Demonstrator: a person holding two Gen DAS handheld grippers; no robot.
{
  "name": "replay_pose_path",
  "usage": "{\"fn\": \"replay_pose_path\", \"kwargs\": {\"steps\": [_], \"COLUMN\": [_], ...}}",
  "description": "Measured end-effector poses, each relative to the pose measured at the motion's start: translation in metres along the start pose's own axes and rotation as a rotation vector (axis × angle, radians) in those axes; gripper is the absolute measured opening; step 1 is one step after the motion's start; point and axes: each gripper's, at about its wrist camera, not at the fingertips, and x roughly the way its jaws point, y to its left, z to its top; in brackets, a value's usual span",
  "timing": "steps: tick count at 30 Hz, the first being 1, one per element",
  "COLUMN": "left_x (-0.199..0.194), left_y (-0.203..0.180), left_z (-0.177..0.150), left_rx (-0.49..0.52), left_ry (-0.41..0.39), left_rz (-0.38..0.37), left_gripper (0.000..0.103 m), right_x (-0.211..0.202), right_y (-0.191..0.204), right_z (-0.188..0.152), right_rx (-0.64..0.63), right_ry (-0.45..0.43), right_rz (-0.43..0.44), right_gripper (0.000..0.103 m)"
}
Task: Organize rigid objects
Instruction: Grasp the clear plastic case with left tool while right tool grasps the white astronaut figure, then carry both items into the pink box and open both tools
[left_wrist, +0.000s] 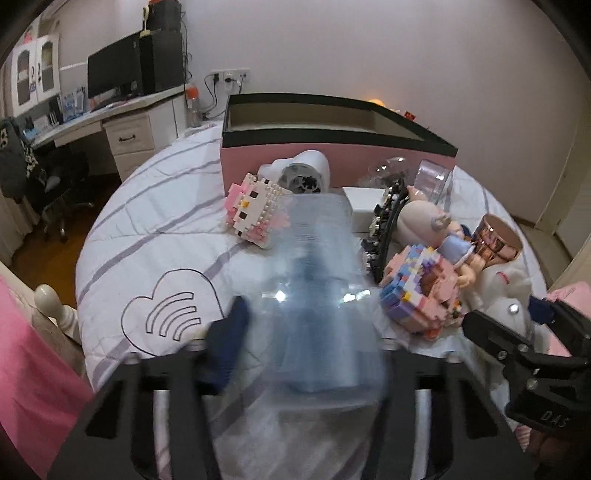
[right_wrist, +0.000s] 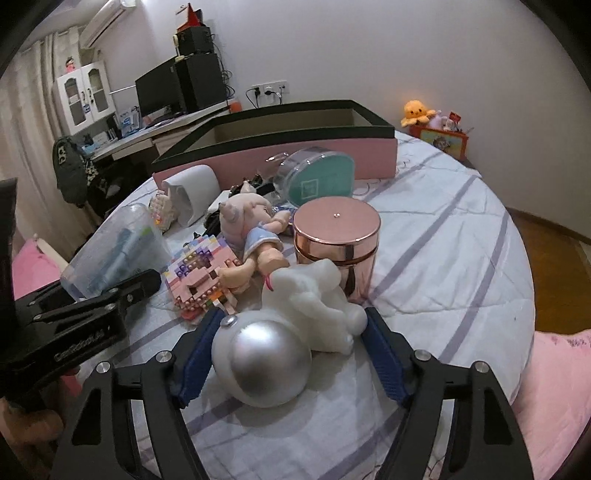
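It was a home bedroom: a striped bed (right_wrist: 443, 229), with a computer bench (left_wrist: 110, 110) beyond its far corner.

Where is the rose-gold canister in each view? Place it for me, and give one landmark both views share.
Left wrist view: the rose-gold canister sits at the right, tilted by the lens, behind the doll.
Right wrist view: it stands upright just right of centre, behind the white astronaut figure.
Shared landmark: the pink box with a black rim at the back of the bed.
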Motion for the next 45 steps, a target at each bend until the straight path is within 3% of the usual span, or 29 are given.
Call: {"fn": "replay_pose_path", "kwargs": {"steps": [17,23,29,35,40,45], "left_x": [-0.032,-0.048,-0.060,-0.053,-0.016,0.042], "left_y": [0.009,0.007,0.006,0.007,0.008,0.005], "left_z": [0.002,0.020,0.055,0.111,0.161,0.194], "left_rx": [-0.027,-0.028,-0.023,-0.020,-0.032,-0.046], "left_ry": [-0.040,-0.055,-0.095,-0.143,-0.138,-0.066], "left_rz": [-0.010,-0.008,0.008,0.018,0.004,-0.007], "left_gripper": [0.032,0.032,0.032,0.032,0.032,0.032], "right_x": [-0.030,-0.049,-0.056,-0.038,0.007,0.065], "right_y": [-0.003,0.004,0.010,0.003,-0.010,-0.021], "right_z": [0.009,0.033,0.078,0.137,0.191,0.222], "right_rx": [0.024,0.018,-0.025,-0.058,-0.091,-0.116], "right_ry": [-0.043,-0.081,-0.126,-0.157,-0.129,-0.042], "right_rz": [0.093,0.133,0.149,0.136,0.123,0.129], "right_gripper": [0.075,0.075,0.075,0.075,0.075,0.076]}}
